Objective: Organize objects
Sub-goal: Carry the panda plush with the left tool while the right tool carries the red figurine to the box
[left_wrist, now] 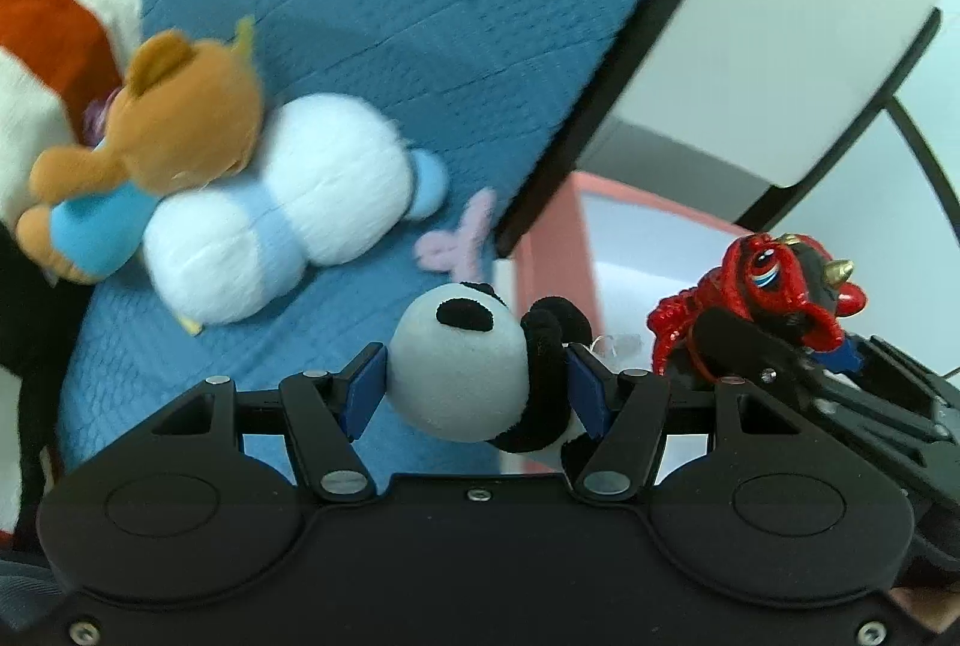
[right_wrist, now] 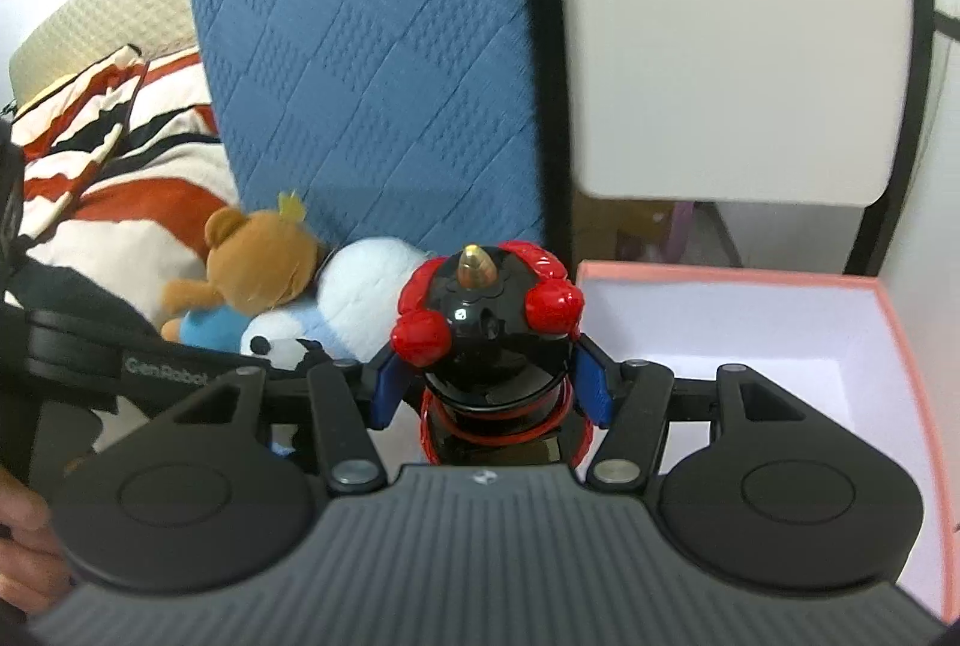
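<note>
Beside the pink box's rim (right_wrist: 744, 277), left tool (left_wrist: 477, 382) clamps panda (left_wrist: 462, 370); right tool (right_wrist: 489, 382) clamps red figure (right_wrist: 489, 328).

Panda plush (left_wrist: 474, 376): white, black patches. Toy figure (right_wrist: 489, 328): glossy black, red, gold horn. Bear plush (left_wrist: 180, 129): brown, blue shirt. Round plush (left_wrist: 282, 202): white, pale blue. Cushion (right_wrist: 372, 45): blue, quilted diamonds. Box (right_wrist: 750, 280): pink rim, white inside. Blanket (right_wrist: 120, 135): cream, red and black stripes. Claw pads (left_wrist: 363, 394): blue.

Bright, even light; slight blur, fisheye-warped edges.
</note>
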Available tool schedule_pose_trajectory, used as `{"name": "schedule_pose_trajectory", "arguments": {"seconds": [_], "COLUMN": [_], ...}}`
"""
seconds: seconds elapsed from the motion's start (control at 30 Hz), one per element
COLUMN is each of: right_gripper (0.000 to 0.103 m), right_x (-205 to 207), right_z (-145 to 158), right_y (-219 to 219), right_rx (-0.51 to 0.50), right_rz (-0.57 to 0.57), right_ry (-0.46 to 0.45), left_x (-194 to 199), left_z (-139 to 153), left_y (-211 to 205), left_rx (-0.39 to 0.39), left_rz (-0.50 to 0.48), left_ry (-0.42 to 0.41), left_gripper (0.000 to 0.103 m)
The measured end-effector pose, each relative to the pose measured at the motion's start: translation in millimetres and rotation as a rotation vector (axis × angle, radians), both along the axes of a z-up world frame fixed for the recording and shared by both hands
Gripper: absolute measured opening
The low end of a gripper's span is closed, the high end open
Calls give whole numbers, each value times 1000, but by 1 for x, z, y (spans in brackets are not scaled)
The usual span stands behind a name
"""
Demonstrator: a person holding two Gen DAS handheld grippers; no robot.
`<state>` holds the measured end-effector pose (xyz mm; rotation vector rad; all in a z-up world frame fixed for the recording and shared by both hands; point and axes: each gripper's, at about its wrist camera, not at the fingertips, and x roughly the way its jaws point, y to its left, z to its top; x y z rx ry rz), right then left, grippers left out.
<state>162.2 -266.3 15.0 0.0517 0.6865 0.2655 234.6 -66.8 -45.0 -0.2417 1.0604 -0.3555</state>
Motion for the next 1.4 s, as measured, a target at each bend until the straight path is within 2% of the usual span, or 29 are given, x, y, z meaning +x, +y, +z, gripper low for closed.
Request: {"name": "schedule_pose_trajectory", "arguments": {"seconds": [0.37,0.57,0.8,1.1,1.23,1.4], "right_gripper": [60,60,60,60,60,61], "right_x": [-4,-11,-14,-8,-6,-4], "right_z": [4,-8,-38,-98,-128,-144], "right_y": [-60,-97,-136,-171,-181,-187], "right_rx": [-14,-13,-2,2,-9,2], "right_rz": [-60,-102,-143,-182,-207,-207], "right_ry": [-4,5,49,151,210,233], "left_x": [1,-2,-3,-2,-1,0], "left_z": [24,23,-2,-52,-69,-84], "left_y": [-63,-107,-159,-215,-230,-239], "left_rx": [-12,4,48,116,150,168], "left_rz": [-63,-117,-183,-279,-305,-314], "left_ry": [-25,-22,24,123,153,164], "left_gripper": [61,61,61,61,61,61]}}
